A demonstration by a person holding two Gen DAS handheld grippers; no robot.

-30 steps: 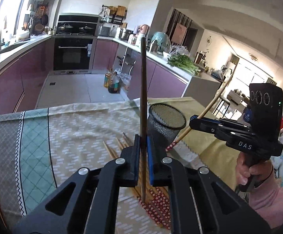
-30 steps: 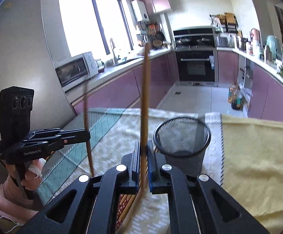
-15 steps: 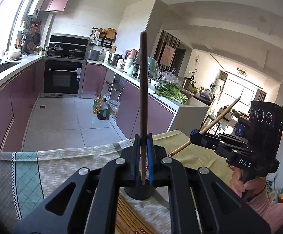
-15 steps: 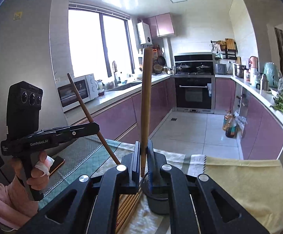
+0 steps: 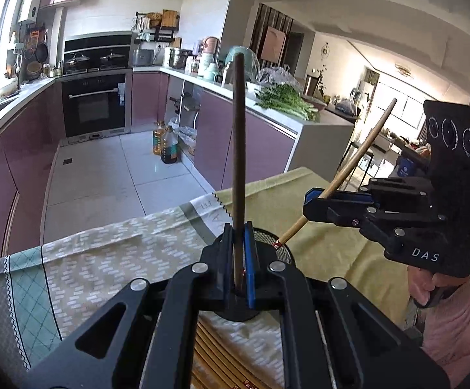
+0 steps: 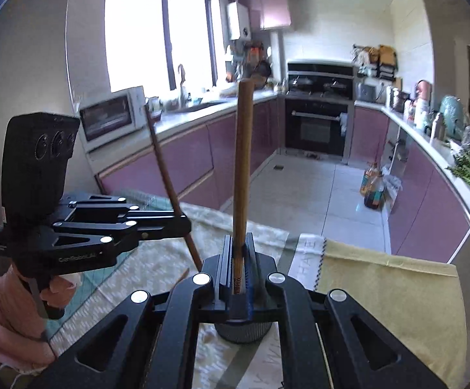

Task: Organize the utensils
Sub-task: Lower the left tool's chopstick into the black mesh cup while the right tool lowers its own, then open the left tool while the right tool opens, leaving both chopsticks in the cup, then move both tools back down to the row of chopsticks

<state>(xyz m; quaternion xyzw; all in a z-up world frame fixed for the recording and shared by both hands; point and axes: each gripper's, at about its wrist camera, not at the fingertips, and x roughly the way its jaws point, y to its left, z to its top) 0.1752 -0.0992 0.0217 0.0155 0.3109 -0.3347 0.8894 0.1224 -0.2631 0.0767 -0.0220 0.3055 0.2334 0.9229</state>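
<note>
Left gripper point(image 5: 239, 259) clamps 1 dark chopstick point(image 5: 237, 149) upright; right gripper point(image 6: 240, 269) clamps 1 light chopstick point(image 6: 242, 168). Both over mesh holder point(image 5: 283, 249) on patterned tablecloth point(image 5: 105, 259); purple-cabinet kitchen point(image 6: 303, 129) beyond.

- The right gripper point(image 6: 239, 287) fills the bottom centre, its jaws clamped on a light chopstick point(image 6: 243, 162) that stands upright through mid-frame.
- Just behind the jaws sits a dark mesh cup point(image 6: 244, 332), mostly hidden.
- At left, the left gripper point(image 6: 183, 223) points right, closed on a darker chopstick point(image 6: 167, 181) that slants from upper left down to lower right.
- A hand point(image 6: 58, 288) in a pink sleeve point(image 6: 5, 321) grips its handle at lower left.
- A patterned cloth point(image 6: 144, 269) and a yellow cloth point(image 6: 387, 295) cover the table.
- More chopsticks lie on the cloth at lower centre, one tip point(image 6: 181, 275) showing.
- Beyond: a microwave point(image 6: 111, 120) at left, an oven point(image 6: 316, 129) at upper centre.
</note>
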